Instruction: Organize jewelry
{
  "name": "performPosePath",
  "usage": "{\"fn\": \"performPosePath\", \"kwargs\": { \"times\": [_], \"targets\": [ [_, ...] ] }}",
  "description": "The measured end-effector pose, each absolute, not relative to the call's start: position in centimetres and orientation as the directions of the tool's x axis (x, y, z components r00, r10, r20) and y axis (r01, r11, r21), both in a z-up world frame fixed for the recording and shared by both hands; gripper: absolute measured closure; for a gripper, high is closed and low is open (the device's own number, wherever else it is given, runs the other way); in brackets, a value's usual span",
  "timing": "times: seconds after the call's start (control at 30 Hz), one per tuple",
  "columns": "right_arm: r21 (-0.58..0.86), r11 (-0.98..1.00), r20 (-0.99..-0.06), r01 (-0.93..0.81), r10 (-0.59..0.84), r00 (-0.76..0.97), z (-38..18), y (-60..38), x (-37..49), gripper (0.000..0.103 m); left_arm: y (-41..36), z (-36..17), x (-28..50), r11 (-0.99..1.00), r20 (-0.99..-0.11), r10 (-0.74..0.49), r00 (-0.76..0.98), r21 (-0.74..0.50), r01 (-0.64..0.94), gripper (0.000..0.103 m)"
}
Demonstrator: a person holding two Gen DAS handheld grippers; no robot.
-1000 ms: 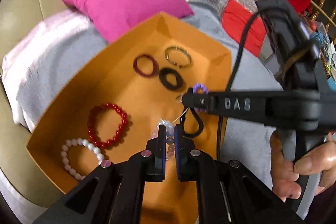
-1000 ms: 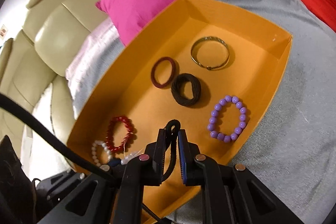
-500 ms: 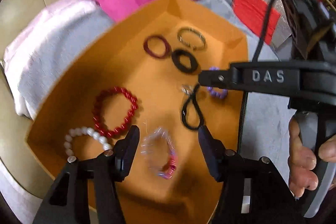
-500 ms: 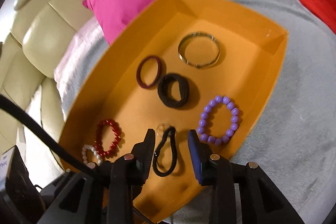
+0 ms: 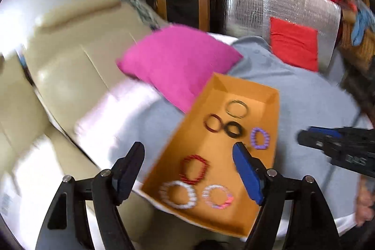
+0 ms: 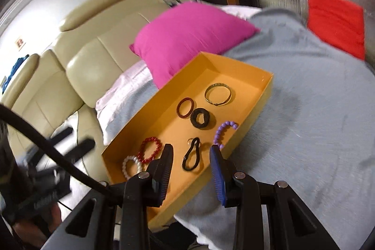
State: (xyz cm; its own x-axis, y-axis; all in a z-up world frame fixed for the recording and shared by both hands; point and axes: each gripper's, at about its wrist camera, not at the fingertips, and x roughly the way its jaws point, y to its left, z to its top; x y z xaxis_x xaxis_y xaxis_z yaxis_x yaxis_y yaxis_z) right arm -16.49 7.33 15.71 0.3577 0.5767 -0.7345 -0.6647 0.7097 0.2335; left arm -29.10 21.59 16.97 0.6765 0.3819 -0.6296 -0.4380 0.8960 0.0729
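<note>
An orange tray [image 5: 206, 144] lies on a grey blanket. It holds a gold bangle [image 5: 237, 108], a dark red ring [image 5: 213, 123], a black scrunchie [image 5: 233, 129], and purple [image 5: 259, 138], red [image 5: 194, 168], white [image 5: 177, 194] and pink-clear [image 5: 218, 196] bead bracelets. My left gripper [image 5: 187, 156] hangs above the tray's near left side, its jaws opening with nothing in them. My right gripper [image 6: 191, 156] is open above a black hair tie [image 6: 192, 154], which lies loose on the tray [image 6: 152, 107] floor. From the left wrist, the right gripper [image 5: 337, 149] shows at the right edge.
A pink cushion [image 6: 189, 32] leans against the tray's far left side. A beige leather sofa [image 6: 93, 62] runs along the left. A red cushion [image 6: 335, 22] and silver foil padding [image 5: 281, 6] stand behind the grey blanket [image 6: 304, 109], with wooden furniture beyond.
Both grippers opened and rose back from the tray. The left one let go of the pink-clear bracelet, the right one of the black hair tie; both now lie in the tray.
</note>
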Motion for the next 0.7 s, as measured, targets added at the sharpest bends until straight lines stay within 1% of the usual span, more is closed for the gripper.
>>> {"fn": "performPosePath", "kwargs": {
  "times": [0.03,0.13,0.23,0.3,0.33,0.37,0.43,0.5,0.6,0.7],
  "targets": [
    [0.233,0.704,-0.729,-0.671,0.583,0.358,16.1,6.9,-17.2,0.066,20.9,17.8,-29.9,0.891,-0.605,0.414,0.681,0.113,-0.440,0.024],
    [0.212,0.691,-0.716,-0.691,0.591,0.371,17.0,5.6,-20.3,0.066,20.2,19.7,-32.2,0.887,-0.551,0.444,0.707,0.154,-0.436,0.024],
    [0.174,0.686,-0.699,-0.707,0.591,0.402,18.1,4.5,-23.3,0.066,19.7,21.3,-34.5,0.885,-0.518,0.445,0.730,0.130,-0.447,0.023],
    [0.159,0.691,-0.682,-0.705,0.594,0.427,18.5,3.9,-25.0,0.064,19.7,21.9,-35.6,0.882,-0.526,0.438,0.729,0.096,-0.461,0.023],
    [0.158,0.692,-0.677,-0.704,0.595,0.433,18.7,3.8,-25.7,0.055,19.8,22.1,-36.2,0.872,-0.534,0.449,0.716,0.087,-0.482,0.023],
    [0.156,0.694,-0.670,-0.703,0.597,0.441,19.0,3.7,-26.6,0.049,19.6,22.2,-36.4,0.863,-0.539,0.462,0.704,0.093,-0.496,0.023],
    [0.138,0.697,-0.654,-0.704,0.598,0.463,19.4,3.8,-27.8,0.048,19.1,22.4,-36.8,0.851,-0.542,0.491,0.682,0.130,-0.509,0.023],
    [0.100,0.705,-0.662,-0.702,0.574,0.481,19.6,4.5,-28.8,0.048,18.9,22.3,-36.8,0.851,-0.555,0.493,0.670,0.145,-0.505,0.023],
    [0.056,0.711,-0.666,-0.701,0.549,0.505,19.7,5.7,-30.0,0.048,19.2,22.1,-36.9,0.846,-0.572,0.493,0.656,0.138,-0.516,0.023],
    [0.001,0.715,-0.658,-0.699,0.527,0.539,19.9,6.4,-30.6,0.048,19.7,21.8,-36.8,0.835,-0.570,0.507,0.647,0.137,-0.533,0.023]
  ]
}}
